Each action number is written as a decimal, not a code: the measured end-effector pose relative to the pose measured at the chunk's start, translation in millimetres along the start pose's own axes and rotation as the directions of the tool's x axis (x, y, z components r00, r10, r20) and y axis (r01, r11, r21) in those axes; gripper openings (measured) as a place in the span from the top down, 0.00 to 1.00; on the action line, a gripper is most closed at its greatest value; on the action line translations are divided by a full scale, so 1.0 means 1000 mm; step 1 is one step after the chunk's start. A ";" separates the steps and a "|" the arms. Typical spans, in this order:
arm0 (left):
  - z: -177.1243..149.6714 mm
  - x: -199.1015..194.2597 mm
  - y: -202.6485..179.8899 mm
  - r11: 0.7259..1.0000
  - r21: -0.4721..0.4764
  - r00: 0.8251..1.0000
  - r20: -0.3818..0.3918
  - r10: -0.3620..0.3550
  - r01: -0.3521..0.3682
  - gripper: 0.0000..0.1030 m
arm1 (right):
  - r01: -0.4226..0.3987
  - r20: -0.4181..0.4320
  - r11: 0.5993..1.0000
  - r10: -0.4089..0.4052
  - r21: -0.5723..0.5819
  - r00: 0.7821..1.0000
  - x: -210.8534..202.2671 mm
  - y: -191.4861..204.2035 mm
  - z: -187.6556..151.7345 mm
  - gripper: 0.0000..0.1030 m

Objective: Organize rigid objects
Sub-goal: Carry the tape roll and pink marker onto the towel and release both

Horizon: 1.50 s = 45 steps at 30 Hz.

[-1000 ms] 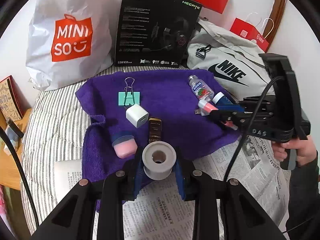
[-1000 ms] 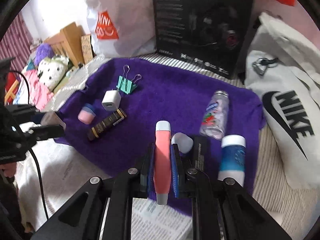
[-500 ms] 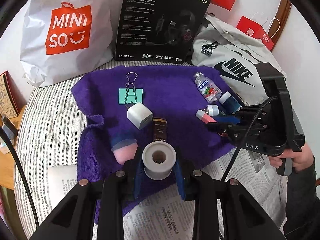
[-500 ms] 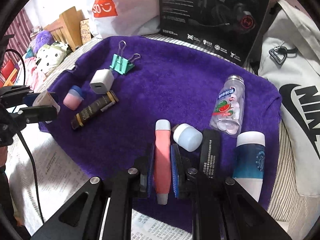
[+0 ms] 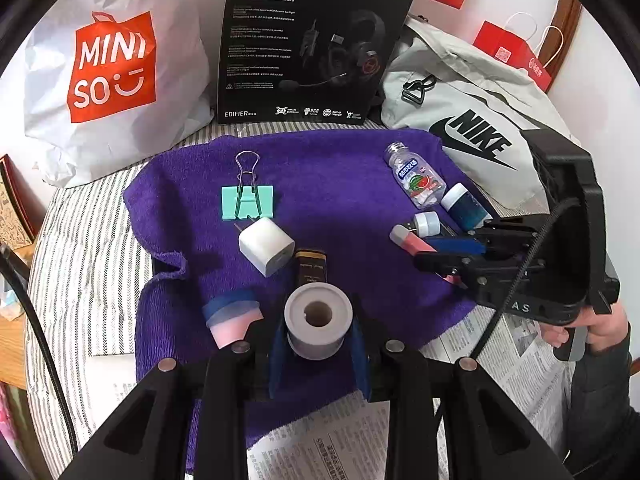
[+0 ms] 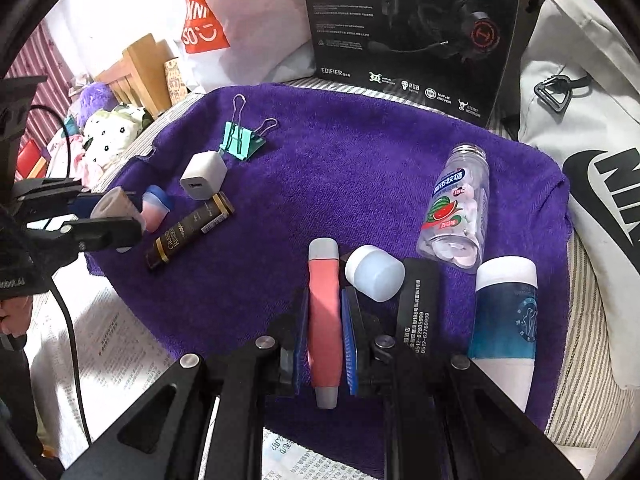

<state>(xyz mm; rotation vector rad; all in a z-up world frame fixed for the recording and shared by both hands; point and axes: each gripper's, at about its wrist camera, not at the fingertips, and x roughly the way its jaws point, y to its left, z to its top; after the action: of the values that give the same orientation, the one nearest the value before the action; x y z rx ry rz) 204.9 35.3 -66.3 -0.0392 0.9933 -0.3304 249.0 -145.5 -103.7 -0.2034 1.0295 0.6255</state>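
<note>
A deep purple towel (image 6: 340, 168) lies over grey-and-white striped bedding (image 5: 80, 248). On it: a mint-green binder clip (image 5: 247, 201), a white charger cube (image 5: 266, 245), a dark brown tube with gold lettering (image 6: 190, 230), a clear bottle with a blue and watermelon-red label (image 6: 456, 216), a blue-and-white tube (image 6: 505, 316), and a pink-and-blue piece (image 5: 232, 318), perhaps an eraser. Black tongs with blue pads hold a grey roll (image 5: 318, 320) and a coral-pink stick with grey ends (image 6: 325, 320).
</note>
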 end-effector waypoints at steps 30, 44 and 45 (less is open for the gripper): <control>0.035 0.063 -0.038 0.996 0.087 0.997 -0.071 -0.017 0.023 0.73 | -0.068 0.133 0.997 0.061 0.043 0.989 -0.044 -0.029 -0.027 0.47; 0.021 0.067 -0.060 0.975 0.219 0.997 -0.061 0.050 -0.036 0.45 | -0.076 0.136 0.997 0.072 0.027 0.988 -0.046 -0.037 -0.039 0.47; 0.019 0.067 -0.062 0.973 0.228 0.996 -0.061 0.058 -0.043 0.44 | -0.080 0.135 0.996 0.076 0.027 0.988 -0.046 -0.038 -0.039 0.47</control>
<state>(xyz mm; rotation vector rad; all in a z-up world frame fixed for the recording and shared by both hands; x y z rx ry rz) 238.1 -44.8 -98.9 0.2054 1.0158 -0.3986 225.0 -211.4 -89.6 -0.0917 0.9201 0.6836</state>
